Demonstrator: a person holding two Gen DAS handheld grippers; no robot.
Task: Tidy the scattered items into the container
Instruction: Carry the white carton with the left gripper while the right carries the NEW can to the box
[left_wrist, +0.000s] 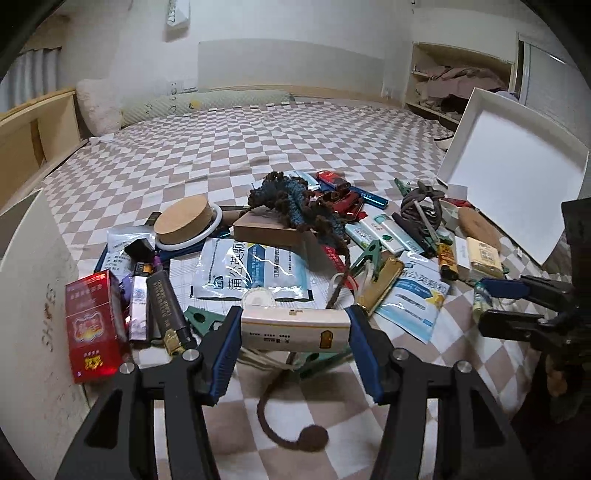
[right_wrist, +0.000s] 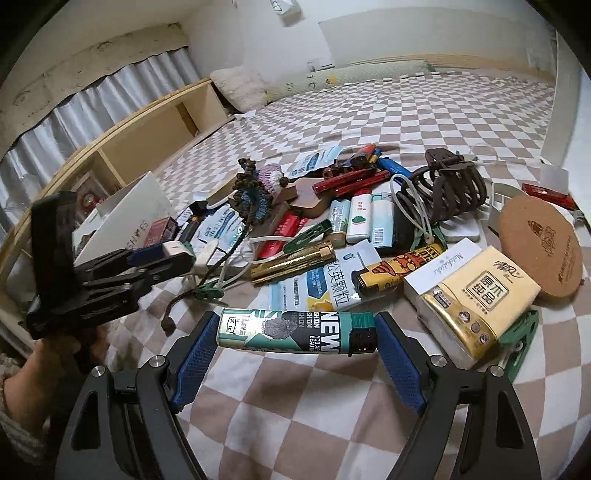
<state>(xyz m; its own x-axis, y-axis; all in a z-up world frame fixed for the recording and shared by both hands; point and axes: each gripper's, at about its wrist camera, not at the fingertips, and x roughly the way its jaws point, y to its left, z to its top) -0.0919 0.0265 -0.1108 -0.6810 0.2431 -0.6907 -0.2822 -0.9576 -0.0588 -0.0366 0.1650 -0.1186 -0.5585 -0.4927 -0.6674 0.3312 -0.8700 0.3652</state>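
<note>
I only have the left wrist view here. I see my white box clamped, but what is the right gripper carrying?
Observer: The right gripper is shut on a teal lighter, held crosswise by its two ends.
Operator: Anything near it that I can't make out?
Observer: A yellow tissue pack lies just to its right, resting on a green clip.
Operator: And further right?
Observer: A round cork coaster lies flat beyond the tissue pack, printed side up.
Operator: Does the left gripper show there?
Observer: Yes, the left gripper is at the left edge, shut on the white box.
</note>
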